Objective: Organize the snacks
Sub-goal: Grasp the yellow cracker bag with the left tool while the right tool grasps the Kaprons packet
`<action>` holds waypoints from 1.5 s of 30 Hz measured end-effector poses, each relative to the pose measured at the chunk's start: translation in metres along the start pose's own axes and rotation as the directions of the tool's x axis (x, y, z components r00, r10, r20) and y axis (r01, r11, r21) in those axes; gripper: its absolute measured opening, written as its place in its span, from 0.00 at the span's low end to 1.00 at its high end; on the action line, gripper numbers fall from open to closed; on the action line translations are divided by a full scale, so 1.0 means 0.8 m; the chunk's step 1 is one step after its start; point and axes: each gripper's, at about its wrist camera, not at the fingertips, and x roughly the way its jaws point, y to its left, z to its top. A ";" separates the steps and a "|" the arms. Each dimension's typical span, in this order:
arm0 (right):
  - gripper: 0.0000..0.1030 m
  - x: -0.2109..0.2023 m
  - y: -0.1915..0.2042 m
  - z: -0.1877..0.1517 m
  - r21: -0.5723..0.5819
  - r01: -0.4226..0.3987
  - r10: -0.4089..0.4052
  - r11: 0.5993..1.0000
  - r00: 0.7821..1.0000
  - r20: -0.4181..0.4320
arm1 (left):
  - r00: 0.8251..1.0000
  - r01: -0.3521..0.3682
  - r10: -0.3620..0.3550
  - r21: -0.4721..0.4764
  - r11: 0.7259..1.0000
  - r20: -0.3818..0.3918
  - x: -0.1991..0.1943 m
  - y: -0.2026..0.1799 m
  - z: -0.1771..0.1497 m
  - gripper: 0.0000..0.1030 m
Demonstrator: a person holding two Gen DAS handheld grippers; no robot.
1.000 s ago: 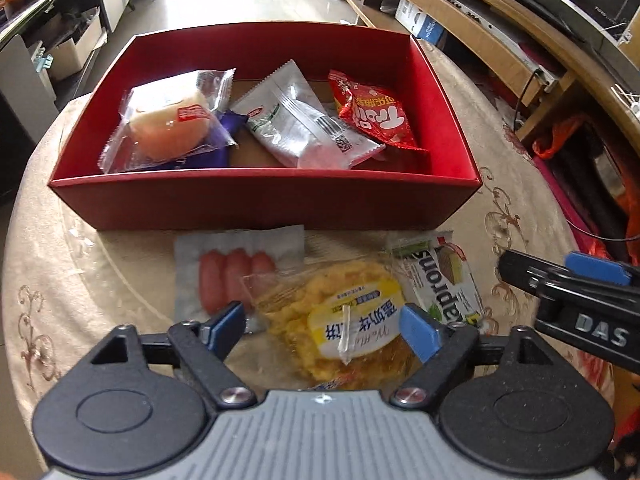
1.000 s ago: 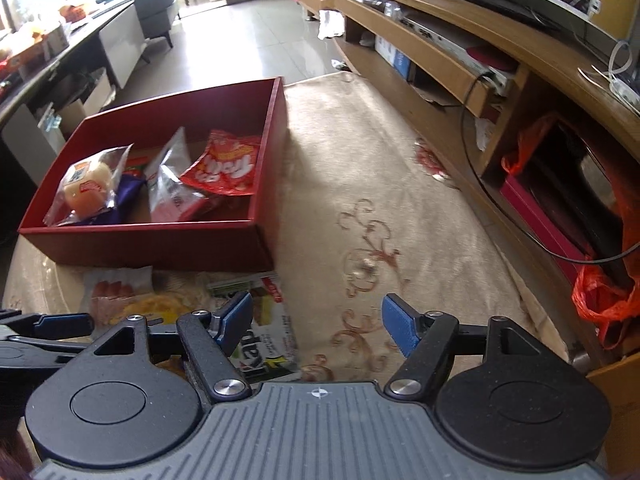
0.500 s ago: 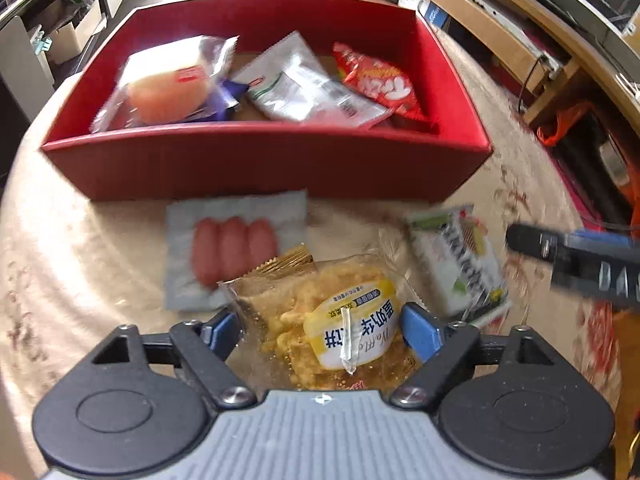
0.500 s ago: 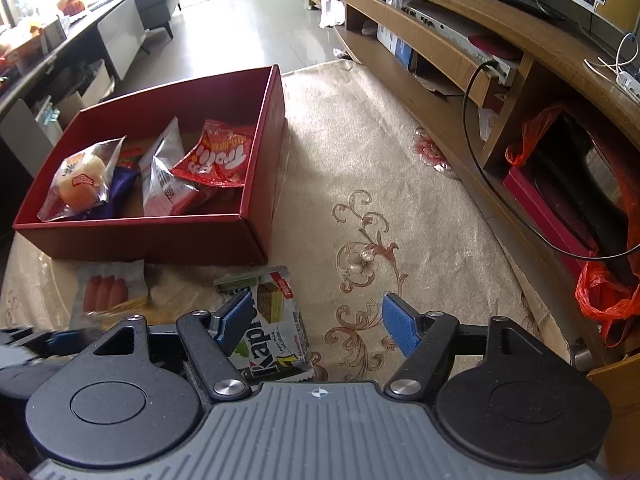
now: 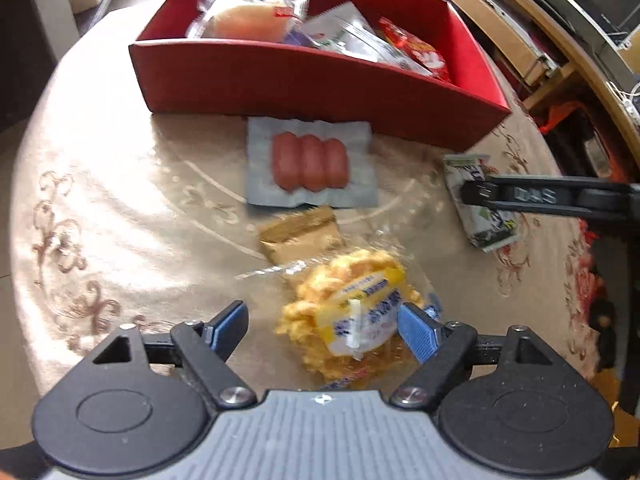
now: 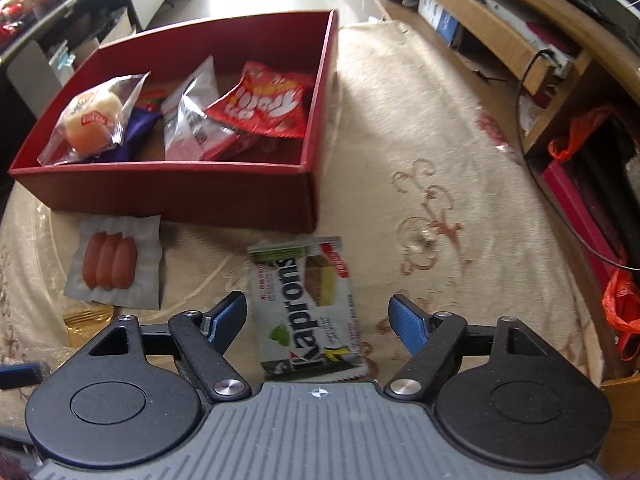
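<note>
A red box (image 5: 320,80) (image 6: 180,188) on the cloth-covered table holds a bun packet (image 6: 94,120), a silver packet (image 6: 192,120) and a red packet (image 6: 268,104). In front of it lie a sausage pack (image 5: 310,162) (image 6: 112,264) and a gold sachet (image 5: 300,236). My left gripper (image 5: 320,330) is shut on the yellow snack packet (image 5: 352,312), which sits against the right pad. My right gripper (image 6: 320,318) hangs over the green-and-white Kaprons packet (image 6: 304,304) (image 5: 480,200). Its jaws are opening, and the packet lies between them untouched.
The round table's edge curves close on the left (image 5: 24,200). To the right stands a wooden media shelf (image 6: 500,40) with a black cable and orange plastic bags (image 6: 624,304) below. One right-gripper finger (image 5: 532,196) crosses the left wrist view.
My left gripper has drawn back and leftward with the yellow packet, uncovering the gold sachet. My right gripper has sunk over the Kaprons packet and its jaws have widened.
</note>
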 end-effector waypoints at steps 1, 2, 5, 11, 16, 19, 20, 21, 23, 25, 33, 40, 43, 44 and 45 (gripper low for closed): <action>0.83 0.003 0.003 0.001 -0.006 -0.003 0.003 1.000 1.000 -0.004 | 1.000 -0.001 0.001 0.011 1.000 0.002 0.001 -0.003 -0.001 0.77; 0.84 0.005 0.005 0.001 -0.015 -0.004 0.004 1.000 1.000 -0.006 | 1.000 -0.002 0.002 0.021 1.000 0.006 0.001 -0.005 -0.001 0.77; 0.81 0.017 0.009 -0.002 -0.043 0.012 -0.013 0.999 1.000 -0.026 | 0.999 0.017 -0.017 0.014 1.000 0.030 -0.009 0.004 0.008 0.77; 0.63 0.010 0.017 -0.014 -0.116 0.018 -0.020 0.993 1.000 -0.016 | 0.998 0.041 -0.041 0.000 0.999 0.055 -0.029 0.032 0.014 0.77; 0.62 0.000 0.011 -0.027 -0.128 0.003 -0.004 0.992 1.000 -0.011 | 0.995 0.055 -0.047 -0.093 0.994 0.088 -0.045 0.071 0.023 0.77; 0.62 -0.016 -0.003 -0.025 -0.092 -0.007 0.009 0.996 1.000 0.021 | 0.991 0.116 -0.101 -0.194 0.974 0.086 -0.049 0.096 0.032 0.78; 0.62 -0.019 -0.009 -0.022 -0.079 -0.014 0.016 0.997 0.999 0.030 | 0.991 0.119 -0.104 -0.206 0.971 0.084 -0.048 0.097 0.032 0.78; 0.62 -0.025 -0.013 -0.020 -0.067 -0.021 0.024 0.998 0.999 0.042 | 0.992 0.116 -0.102 -0.196 0.974 0.078 -0.046 0.091 0.032 0.78; 0.62 -0.032 -0.018 -0.018 -0.056 -0.029 0.032 0.998 0.997 0.064 | 0.993 0.112 -0.105 -0.143 0.983 0.057 -0.039 0.071 0.029 0.78; 0.62 -0.036 -0.021 -0.018 -0.045 -0.037 0.040 0.998 0.997 0.072 | 0.994 0.106 -0.103 -0.094 0.990 0.043 -0.033 0.051 0.026 0.78; 0.63 -0.029 -0.020 -0.023 -0.047 -0.042 0.045 0.998 0.998 0.052 | 0.999 0.045 -0.047 -0.118 0.992 -0.011 -0.007 0.001 0.010 0.78; 0.63 -0.040 -0.026 -0.026 -0.044 -0.068 0.071 0.997 0.995 0.064 | 0.997 -0.035 0.042 -0.109 0.993 0.062 -0.023 -0.031 -0.011 0.81; 0.63 -0.047 -0.032 -0.028 -0.039 -0.077 0.079 0.996 0.994 0.072 | 0.996 -0.076 0.078 -0.051 0.996 0.048 -0.023 -0.051 -0.019 0.81; 0.63 -0.048 -0.032 -0.029 -0.040 -0.080 0.083 0.996 0.994 0.075 | 0.996 -0.078 0.082 -0.084 0.993 0.046 -0.022 -0.053 -0.020 0.82; 0.63 -0.050 -0.031 -0.030 -0.047 -0.085 0.088 0.995 0.993 0.078 | 0.996 -0.080 0.085 -0.119 0.990 0.034 -0.018 -0.054 -0.018 0.83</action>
